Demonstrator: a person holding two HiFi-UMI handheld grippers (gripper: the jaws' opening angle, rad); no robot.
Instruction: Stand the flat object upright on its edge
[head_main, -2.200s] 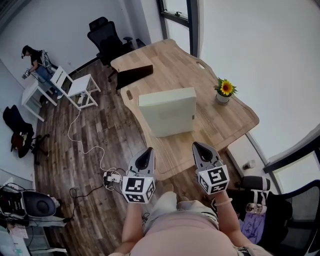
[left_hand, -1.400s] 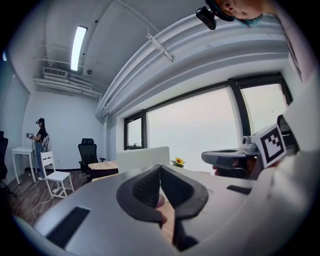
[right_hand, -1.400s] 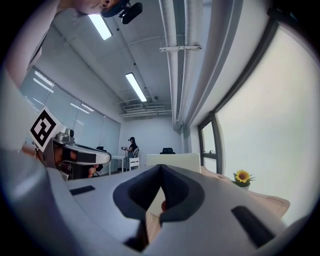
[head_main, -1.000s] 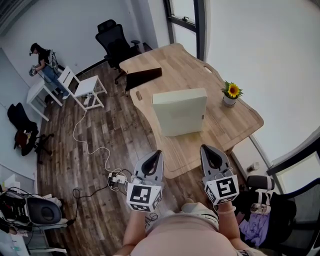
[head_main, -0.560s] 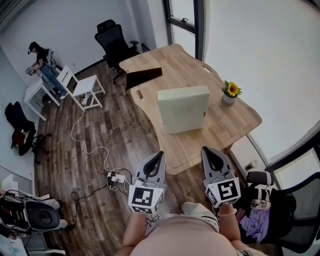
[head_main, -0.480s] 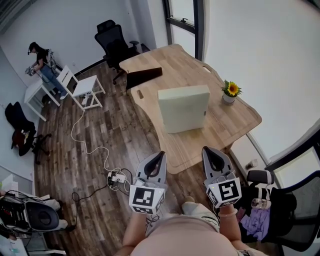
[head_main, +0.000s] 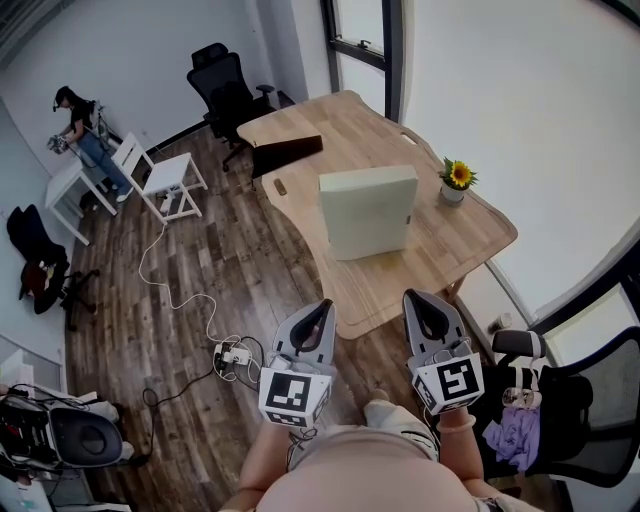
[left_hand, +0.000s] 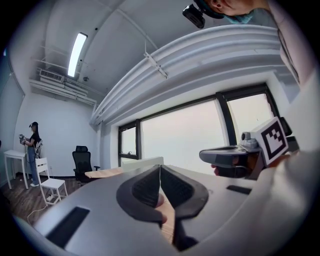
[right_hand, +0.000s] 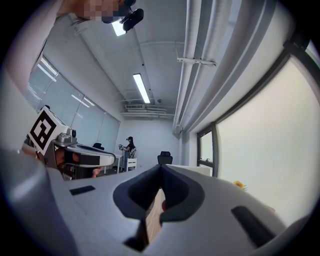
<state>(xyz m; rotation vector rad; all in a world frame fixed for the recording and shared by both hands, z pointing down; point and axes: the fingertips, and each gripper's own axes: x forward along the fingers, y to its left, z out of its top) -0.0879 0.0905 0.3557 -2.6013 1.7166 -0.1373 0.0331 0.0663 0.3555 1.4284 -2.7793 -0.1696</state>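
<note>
Leftmost, a person (head_main: 72, 118) stands at a white desk (head_main: 60, 190) by the far wall. A white chair (head_main: 160, 175) is just beside it, and an office chair (head_main: 222, 82) stands further right. A cable (head_main: 170, 280) trails over the wooden floor (head_main: 230, 250) to a power strip (head_main: 232, 355).

Next comes the left gripper (head_main: 325, 303), held level low in the head view. Its tip shows against the floor just beside the near edge of the tabletop (head_main: 440, 250). Its own view shows the jaws pressed together with nothing between them.

On the tabletop, a dark board (head_main: 287, 155) sits at the far left corner. The slab (head_main: 368, 212) stands upright on its edge about the middle of the tabletop, with its broad cream face turned towards the grippers and its narrow top edge in sight. It is well apart from both grippers, and neither touches it. To its right, near it but apart, a sunflower pot (head_main: 457, 180) stands by the tabletop's right edge.

The right gripper (head_main: 410, 295) is level with the left one and short of the tabletop's near edge. Its jaws are also closed together on nothing. Furthest right, a black chair (head_main: 590, 420) carries a purple cloth (head_main: 515, 435).
</note>
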